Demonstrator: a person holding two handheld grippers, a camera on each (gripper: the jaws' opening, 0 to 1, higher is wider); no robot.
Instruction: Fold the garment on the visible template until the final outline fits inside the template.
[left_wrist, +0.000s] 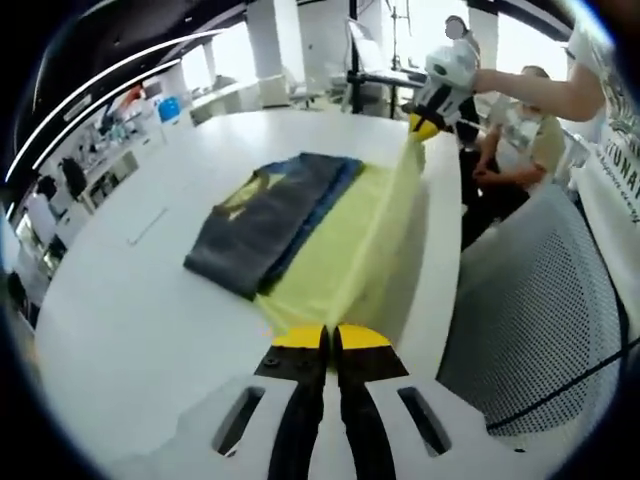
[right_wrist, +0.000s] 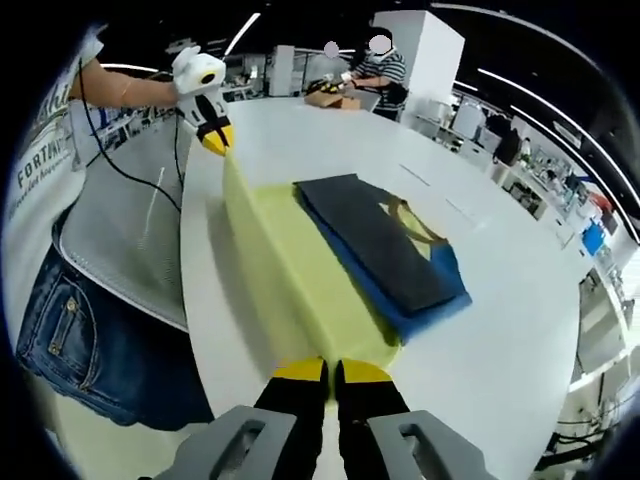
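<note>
left gripper view: seated person (left_wrist: 520, 140) beyond table (left_wrist: 130, 310), mesh chair (left_wrist: 540, 320) beside.

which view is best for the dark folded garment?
Right gripper view: the dark garment lies flat and unblocked on the blue layer, its whole outline clear. Left gripper view shows it smaller, foreshortened, beside the lifted yellow cloth.

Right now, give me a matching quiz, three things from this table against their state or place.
Things:
1. thin yellow cloth
2. folded dark grey garment
3. blue layer

States:
A. lies on top of the pile
B. peeks out under the grey garment
C. lifted along one edge, stretched between both claws

Pairs: 1-C, 2-A, 3-B. The left claw and right claw each pinch the cloth.
</note>
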